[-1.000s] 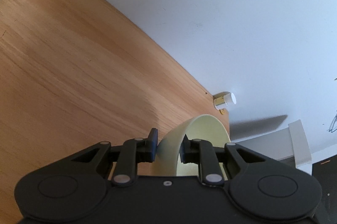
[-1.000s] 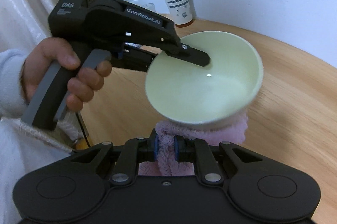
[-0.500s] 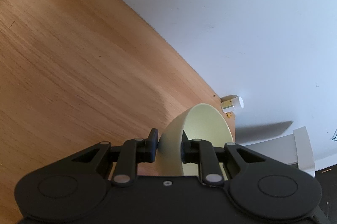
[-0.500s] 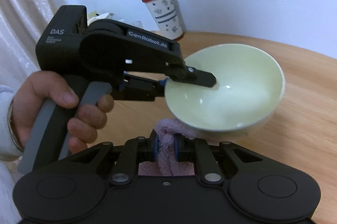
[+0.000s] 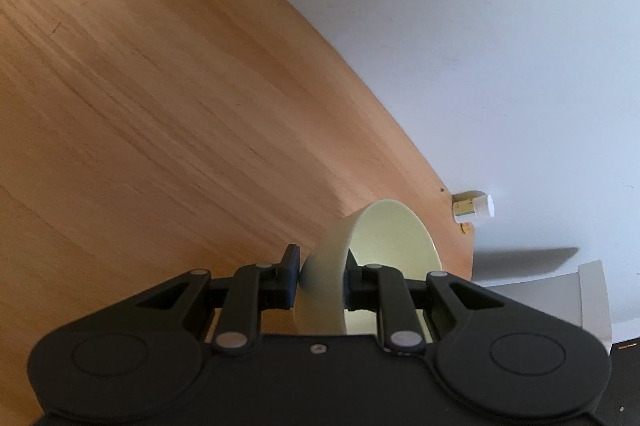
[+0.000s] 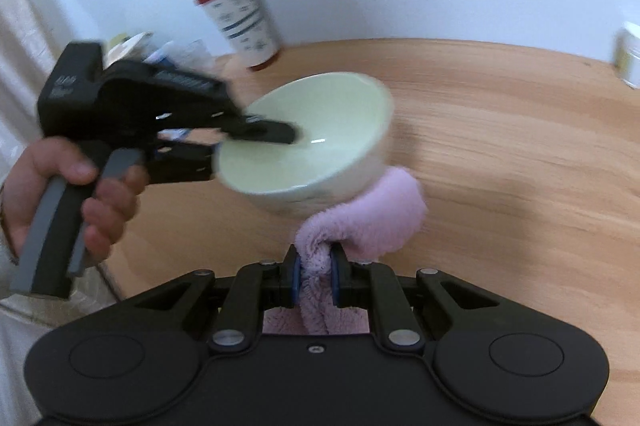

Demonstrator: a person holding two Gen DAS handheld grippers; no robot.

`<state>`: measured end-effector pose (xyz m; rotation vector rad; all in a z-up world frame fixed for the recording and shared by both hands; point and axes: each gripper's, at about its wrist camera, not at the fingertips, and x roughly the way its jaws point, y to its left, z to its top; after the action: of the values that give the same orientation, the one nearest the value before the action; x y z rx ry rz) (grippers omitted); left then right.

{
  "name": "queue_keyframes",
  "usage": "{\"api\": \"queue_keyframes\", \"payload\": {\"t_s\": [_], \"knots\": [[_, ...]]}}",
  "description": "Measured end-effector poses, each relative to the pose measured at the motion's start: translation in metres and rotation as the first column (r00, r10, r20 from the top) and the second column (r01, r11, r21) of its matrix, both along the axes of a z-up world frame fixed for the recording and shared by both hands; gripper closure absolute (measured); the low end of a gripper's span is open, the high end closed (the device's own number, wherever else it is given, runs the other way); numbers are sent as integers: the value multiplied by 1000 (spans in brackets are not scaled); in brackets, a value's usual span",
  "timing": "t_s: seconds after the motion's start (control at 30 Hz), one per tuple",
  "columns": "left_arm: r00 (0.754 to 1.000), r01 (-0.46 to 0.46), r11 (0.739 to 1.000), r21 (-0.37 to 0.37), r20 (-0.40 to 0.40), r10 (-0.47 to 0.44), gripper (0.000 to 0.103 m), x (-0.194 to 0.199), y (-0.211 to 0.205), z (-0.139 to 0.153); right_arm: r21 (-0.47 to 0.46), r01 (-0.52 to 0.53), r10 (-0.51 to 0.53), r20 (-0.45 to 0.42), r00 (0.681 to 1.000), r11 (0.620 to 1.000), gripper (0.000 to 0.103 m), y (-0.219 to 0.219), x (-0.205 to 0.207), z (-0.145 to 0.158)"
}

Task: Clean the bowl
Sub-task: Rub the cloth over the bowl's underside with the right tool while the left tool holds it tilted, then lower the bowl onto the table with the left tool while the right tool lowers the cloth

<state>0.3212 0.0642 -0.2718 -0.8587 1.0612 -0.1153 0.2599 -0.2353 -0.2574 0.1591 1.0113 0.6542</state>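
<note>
A pale green bowl (image 6: 316, 137) is held in the air above the wooden table (image 6: 500, 129). My left gripper (image 5: 320, 276) is shut on the bowl's rim (image 5: 324, 278), one finger inside and one outside; it also shows in the right wrist view (image 6: 256, 141), held by a hand. My right gripper (image 6: 314, 276) is shut on a pink fluffy cloth (image 6: 376, 214). The cloth presses against the bowl's underside at its lower right. The right wrist view is blurred by motion.
A paper cup with a red lid (image 6: 240, 21) stands at the back by the white wall, with packets (image 6: 160, 49) to its left. A small white jar (image 6: 630, 53) stands at the table's right edge and shows in the left wrist view (image 5: 474, 209). A curtain hangs at left.
The bowl has tipped from facing the right camera to nearly level and dropped lower. The cloth has slid from under the bowl's near side to its lower right.
</note>
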Motion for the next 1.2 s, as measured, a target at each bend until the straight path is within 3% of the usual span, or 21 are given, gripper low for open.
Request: {"api": "queue_keyframes", "payload": {"t_s": [0.3, 0.53, 0.93, 1.2], "knots": [[1000, -12, 999, 31, -25, 13, 85, -4, 2, -11, -16, 201, -202, -26, 979, 979, 87, -50, 19, -10], [1000, 21, 995, 93, -23, -19, 85, -2, -3, -20, -115, 275, -279, -20, 960, 955, 87, -55, 30, -36], [1000, 31, 993, 117, -7, -30, 86, -3, 3, -20, -188, 294, -301, -8, 954, 937, 87, -52, 37, -44], [996, 90, 980, 176, 0, -91, 86, -2, -1, -21, -199, 303, -311, -6, 951, 932, 87, -54, 38, -46]]}}
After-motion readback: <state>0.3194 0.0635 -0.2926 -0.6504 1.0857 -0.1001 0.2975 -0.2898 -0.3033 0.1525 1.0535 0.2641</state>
